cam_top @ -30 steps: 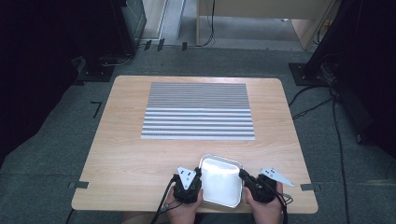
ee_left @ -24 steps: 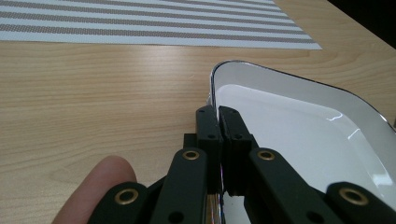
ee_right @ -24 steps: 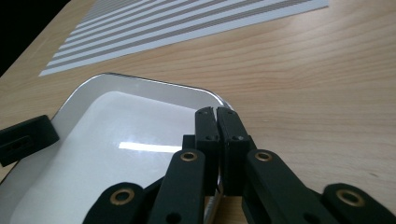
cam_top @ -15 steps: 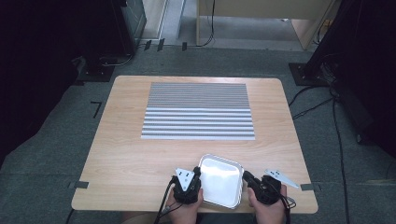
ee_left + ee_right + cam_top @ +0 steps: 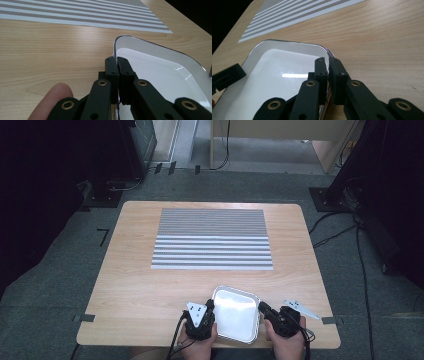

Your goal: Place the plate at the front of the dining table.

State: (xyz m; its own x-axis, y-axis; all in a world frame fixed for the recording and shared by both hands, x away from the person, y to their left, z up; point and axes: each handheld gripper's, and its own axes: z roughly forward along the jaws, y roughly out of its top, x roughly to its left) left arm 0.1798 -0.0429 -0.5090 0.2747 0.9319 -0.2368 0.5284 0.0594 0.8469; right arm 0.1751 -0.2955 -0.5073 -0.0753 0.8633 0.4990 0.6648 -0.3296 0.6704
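A white rectangular tray (image 5: 235, 314) with a shiny rim lies on the wooden table (image 5: 140, 290) near its front edge. My left gripper (image 5: 210, 305) is shut on the tray's left rim; in the left gripper view its jaws (image 5: 116, 60) pinch the thin rim of the tray (image 5: 160, 67). My right gripper (image 5: 261, 308) is shut on the right rim, and in the right gripper view its jaws (image 5: 326, 61) clamp the edge of the tray (image 5: 279, 72). The tray holds nothing. A hand holds each gripper at the table's front edge.
A grey and white striped placemat (image 5: 212, 240) lies flat in the middle of the table, beyond the tray. Bare wood lies between mat and tray. Cables and dark stands (image 5: 350, 220) stand on the floor around the table.
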